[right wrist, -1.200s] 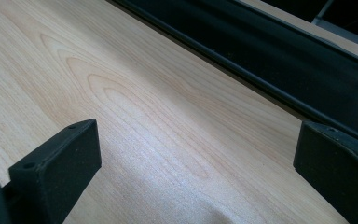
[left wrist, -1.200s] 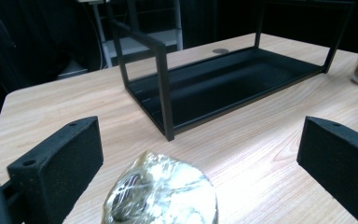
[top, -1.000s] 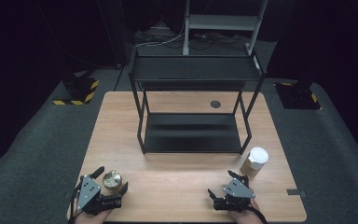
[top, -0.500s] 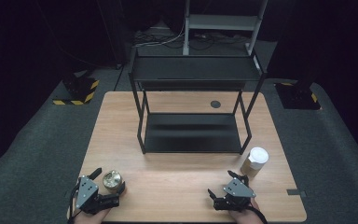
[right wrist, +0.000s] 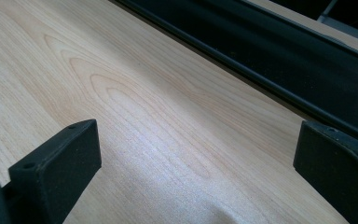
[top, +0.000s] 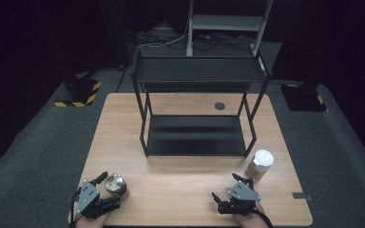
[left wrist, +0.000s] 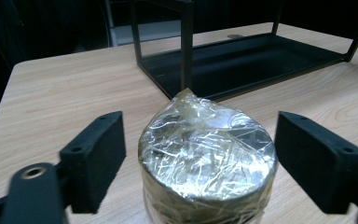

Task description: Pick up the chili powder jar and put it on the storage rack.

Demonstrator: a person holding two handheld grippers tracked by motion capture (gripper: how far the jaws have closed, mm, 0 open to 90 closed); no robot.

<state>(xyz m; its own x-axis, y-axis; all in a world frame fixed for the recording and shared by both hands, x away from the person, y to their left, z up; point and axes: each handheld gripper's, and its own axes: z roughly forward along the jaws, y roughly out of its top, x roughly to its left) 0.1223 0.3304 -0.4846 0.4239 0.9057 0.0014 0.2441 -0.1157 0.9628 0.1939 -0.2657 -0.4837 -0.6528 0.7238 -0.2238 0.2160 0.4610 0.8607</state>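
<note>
Left gripper view has it front and centre: a short round jar wrapped in crinkled clear plastic film, the shiny top catching light, film gathered to a small peak at its far edge. The left gripper has its black jaws on either side, just been closing in, gaps showing on both sides, not yet pressing. From the high view the jar stands at the lower left of the light wooden table, near the front edge. Lower right, the right gripper rests, jaws wide apart over bare wood, beside a white-lidded paper cup. Behind stands a black metal two-tier shelf rack.
</note>
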